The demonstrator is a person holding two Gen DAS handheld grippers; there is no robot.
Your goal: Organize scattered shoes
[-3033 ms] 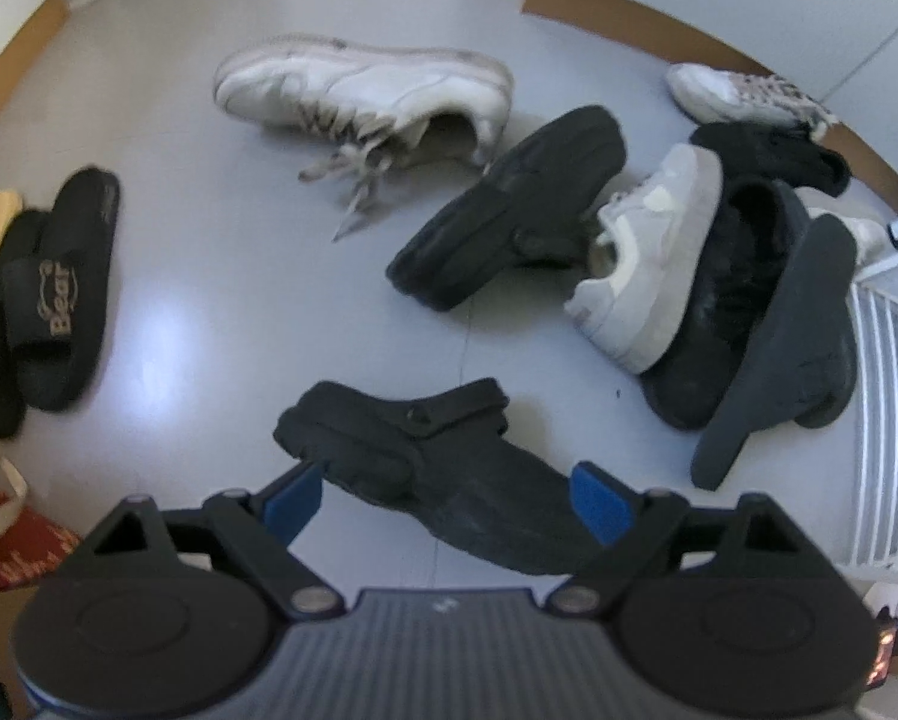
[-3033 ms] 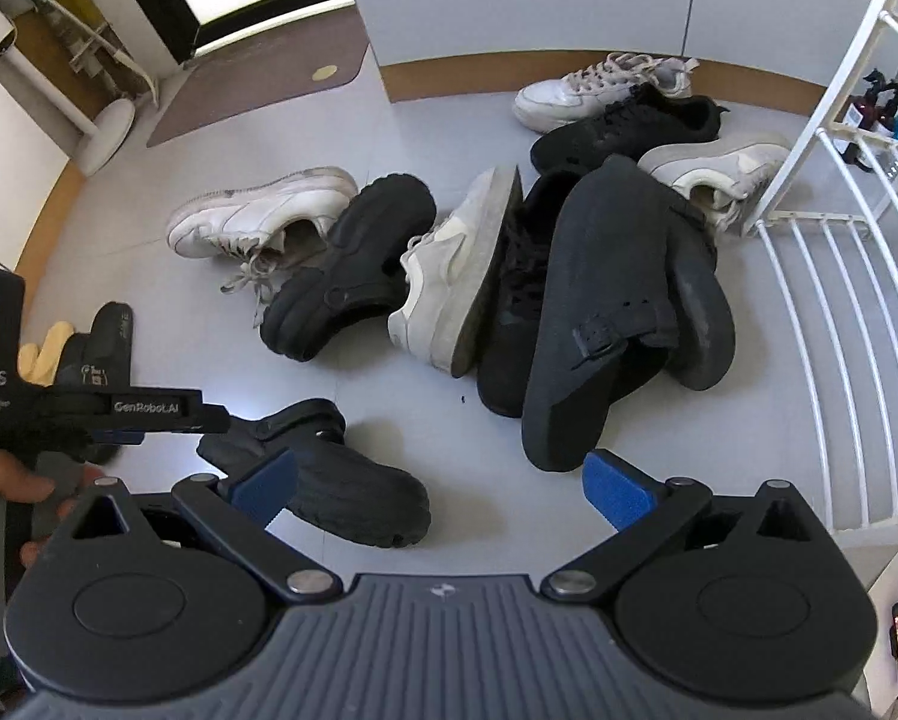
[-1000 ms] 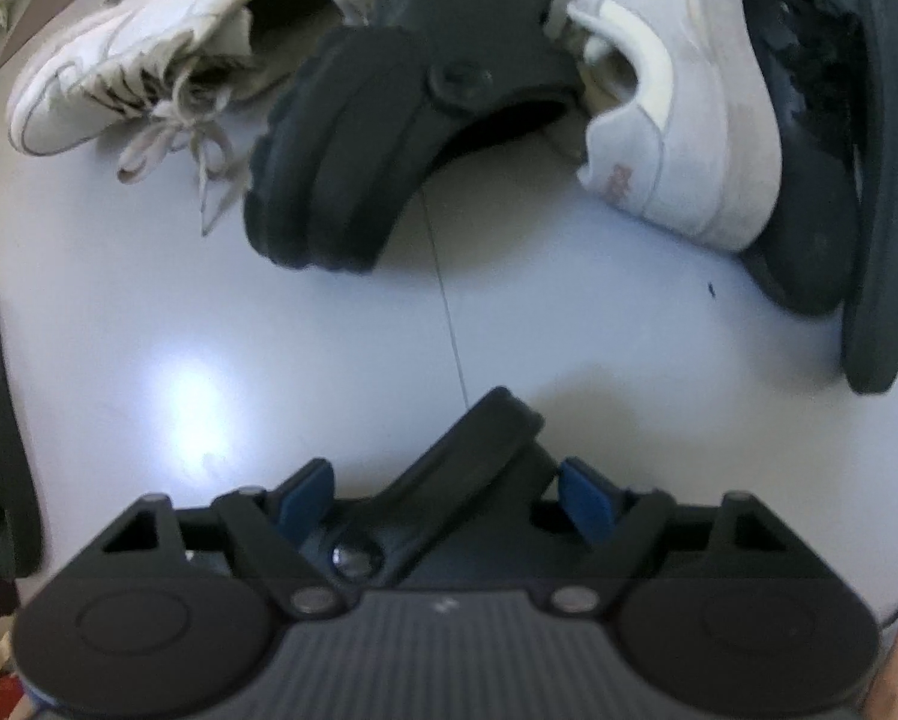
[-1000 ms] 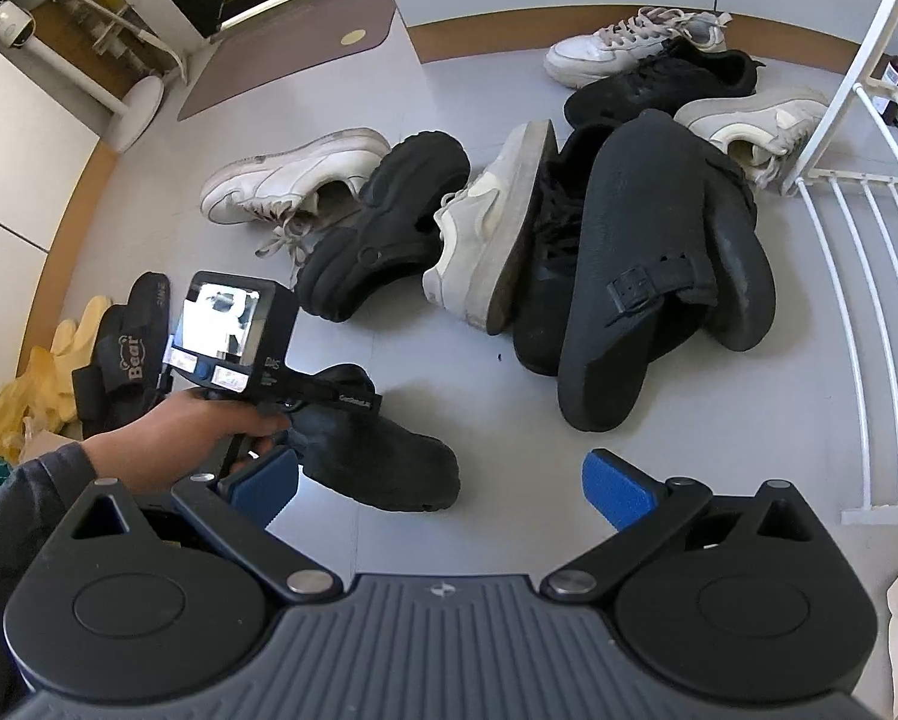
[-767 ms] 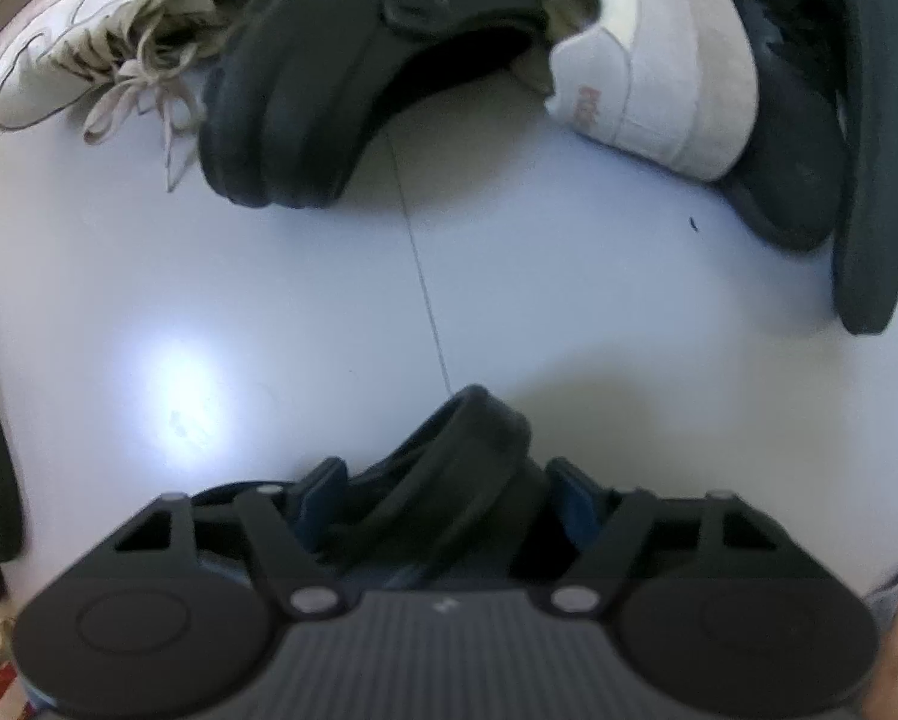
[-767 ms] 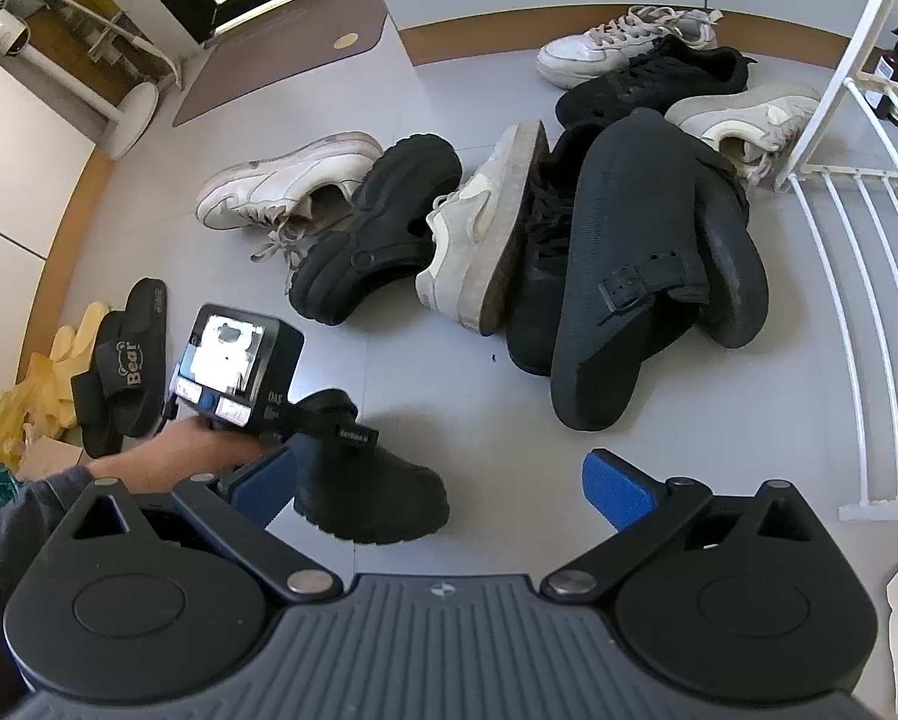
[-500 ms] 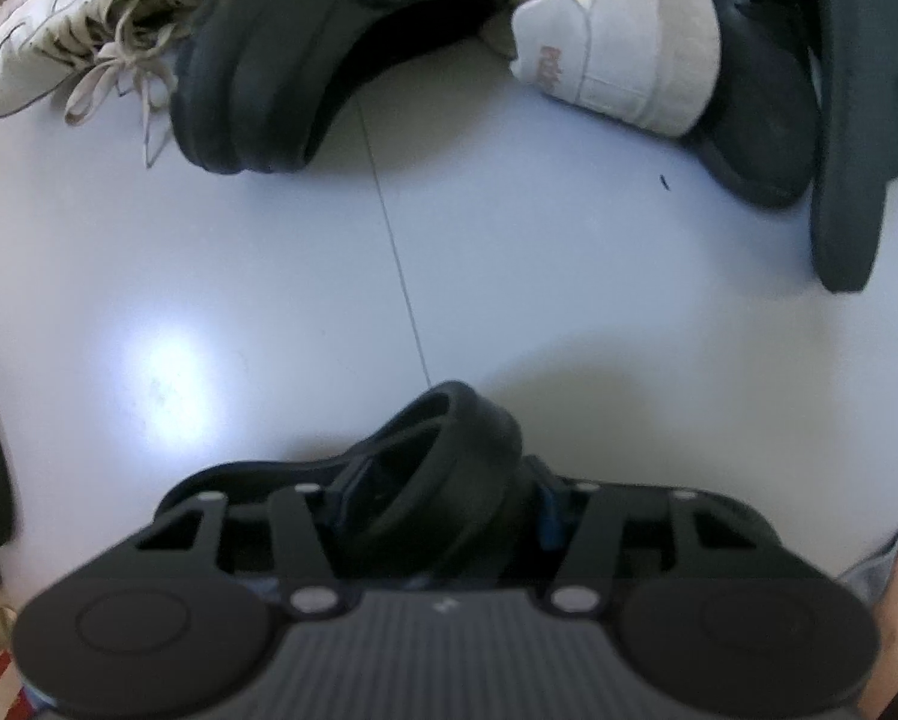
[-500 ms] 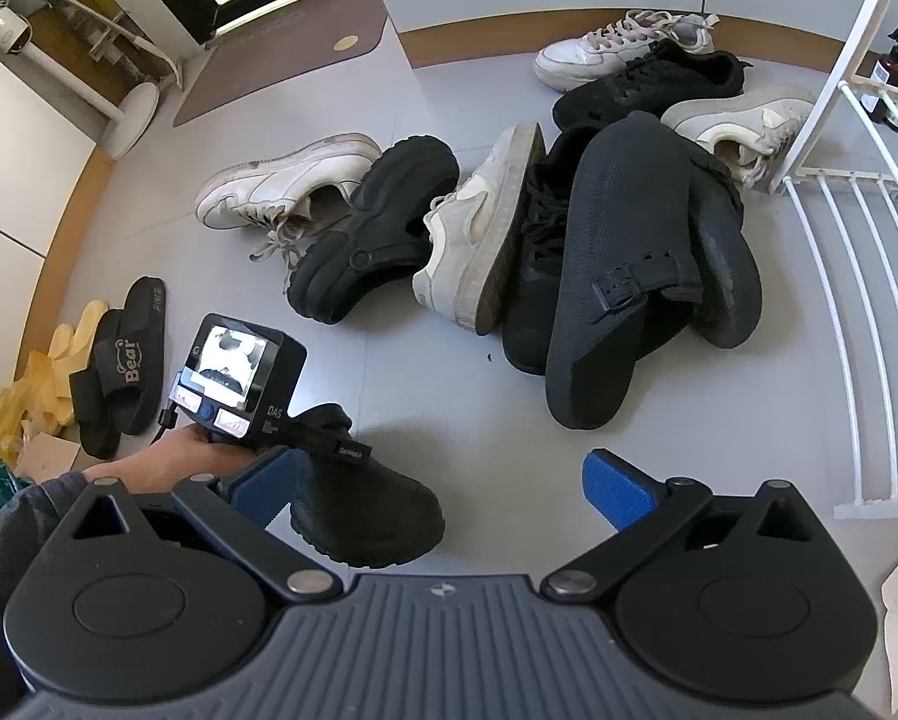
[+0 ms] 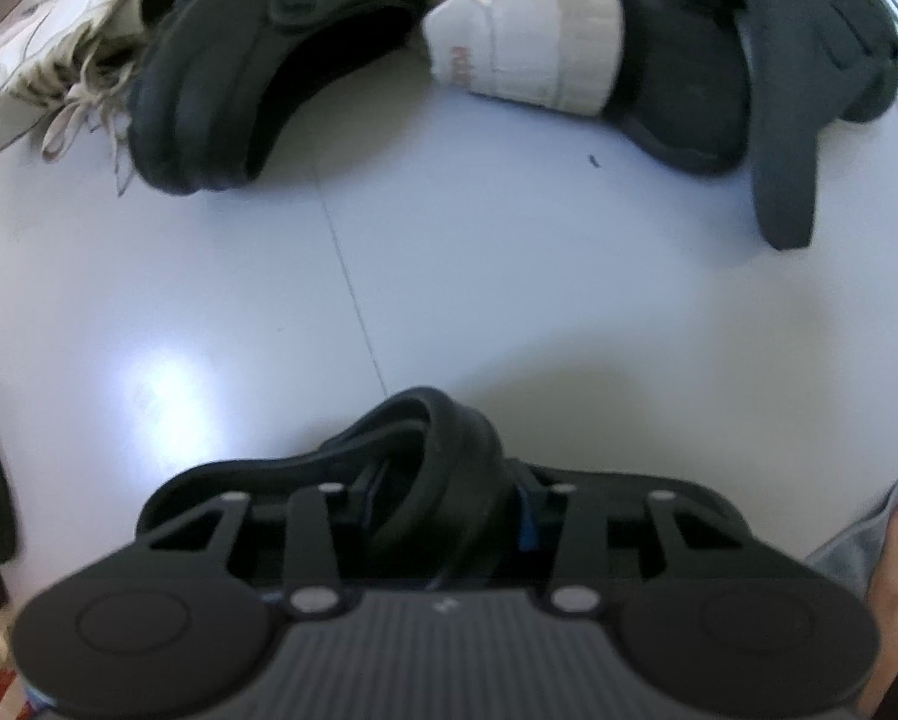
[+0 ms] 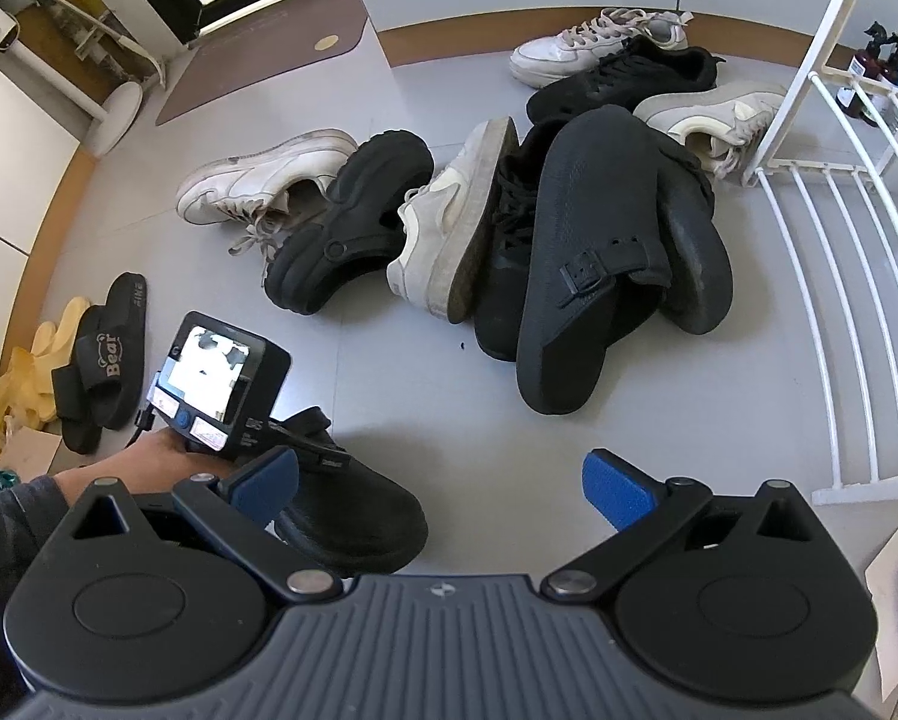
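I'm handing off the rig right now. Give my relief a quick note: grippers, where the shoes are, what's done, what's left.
Left gripper: jaws have just been closing, now clamped on the heel strap of the lone black clog, near the bottom of the right wrist view.
Right gripper: open, empty.
Matching black clog lies in the pile with the white sneakers; Bear slides lie apart at left.
Done: one clog gripped.
Left: place it, then sort everything else; white rack at right.

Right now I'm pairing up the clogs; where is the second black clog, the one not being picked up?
In the right wrist view the second black clog lies left of centre, at the pile's left end, between the white laced sneaker and the cream sneaker tipped on its side.
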